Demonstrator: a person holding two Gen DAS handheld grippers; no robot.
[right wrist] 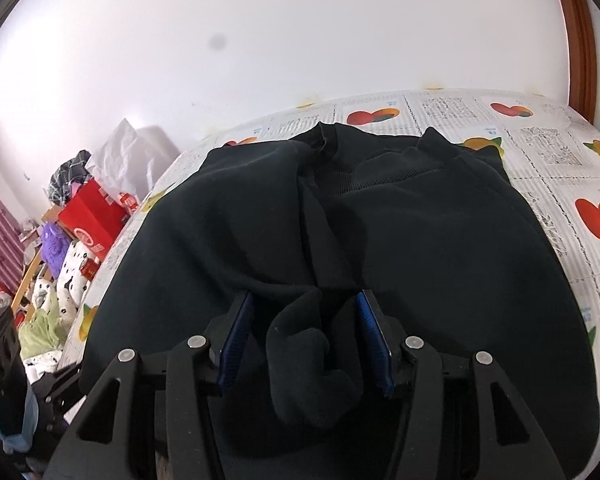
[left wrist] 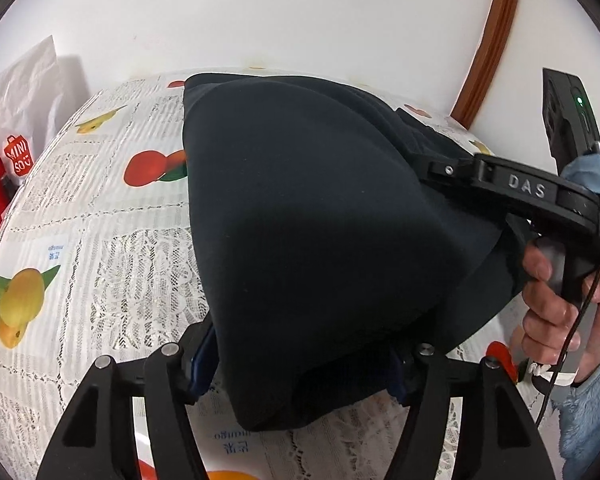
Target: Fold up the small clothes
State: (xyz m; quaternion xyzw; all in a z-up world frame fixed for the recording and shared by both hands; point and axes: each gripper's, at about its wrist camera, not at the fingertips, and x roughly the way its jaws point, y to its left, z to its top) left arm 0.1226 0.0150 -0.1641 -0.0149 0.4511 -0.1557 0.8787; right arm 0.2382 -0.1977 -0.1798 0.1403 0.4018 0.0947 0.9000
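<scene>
The dark sweatshirt (left wrist: 320,240) hides the left gripper's (left wrist: 300,364) pads; both grippers stand parted, the right gripper (right wrist: 306,344) straddling loose cloth, unclamped. A white bag (left wrist: 18,136) reads "MINISO"; the right gripper's handle reads "DAS".

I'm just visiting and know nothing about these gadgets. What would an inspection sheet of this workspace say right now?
Surface: table under a fruit-print lace tablecloth.
Job's things: dark sweatshirt, partly folded, ribbed collar at the far side.
Clutter: white Miniso bag at the table's far left; red bag, clothes and a spotted plush beyond the edge.
Grippers: left gripper open, fabric draped over its fingers; right gripper open, a bunched fold between the blue pads, not pinched.
Cables: black cable runs down past the person's hand.
Surroundings: white wall, wooden trim.
</scene>
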